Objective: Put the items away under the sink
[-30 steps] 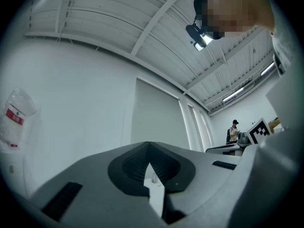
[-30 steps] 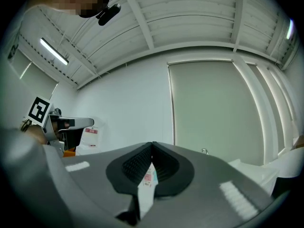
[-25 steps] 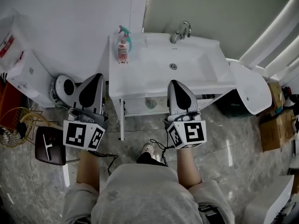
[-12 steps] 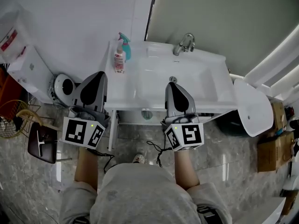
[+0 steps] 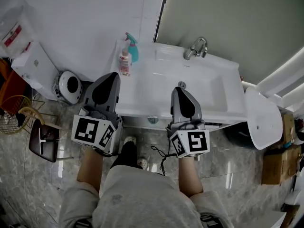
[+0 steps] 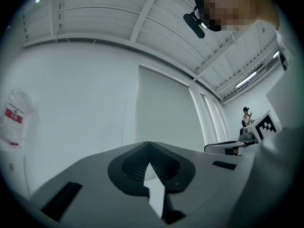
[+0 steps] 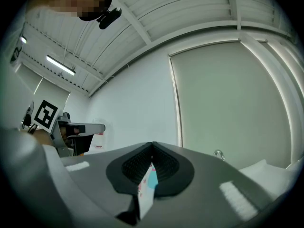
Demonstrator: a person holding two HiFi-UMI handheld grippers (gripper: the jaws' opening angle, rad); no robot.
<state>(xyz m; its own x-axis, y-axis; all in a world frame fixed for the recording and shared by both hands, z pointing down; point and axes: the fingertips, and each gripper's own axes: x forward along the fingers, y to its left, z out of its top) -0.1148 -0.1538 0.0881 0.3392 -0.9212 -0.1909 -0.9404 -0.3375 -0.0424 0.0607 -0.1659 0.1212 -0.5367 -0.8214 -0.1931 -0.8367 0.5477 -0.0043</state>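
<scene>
A pink spray bottle with a teal trigger (image 5: 126,58) stands upright on the left rim of the white sink (image 5: 216,101). Both grippers point up and away from me over the sink's front edge. My left gripper (image 5: 112,75) is shut and empty, below and left of the bottle. My right gripper (image 5: 178,90) is shut and empty, just short of the drain hole. In the left gripper view the jaws (image 6: 148,144) meet against a white wall. The right gripper view shows the joined jaws (image 7: 152,145), with the bottle (image 7: 146,184) as a sliver behind them. The space under the sink is mostly hidden.
A chrome faucet (image 5: 196,49) stands at the sink's back. Left of the sink are a round white appliance (image 5: 69,86), a white box (image 5: 33,63), a wire basket (image 5: 12,115) and a brown stool (image 5: 43,141). A white oval lid (image 5: 263,120) and cardboard boxes (image 5: 278,163) lie right.
I have stepped closer to the sink. Both grippers have moved forward over its front edge, and both stay shut. The bottle has not moved.
</scene>
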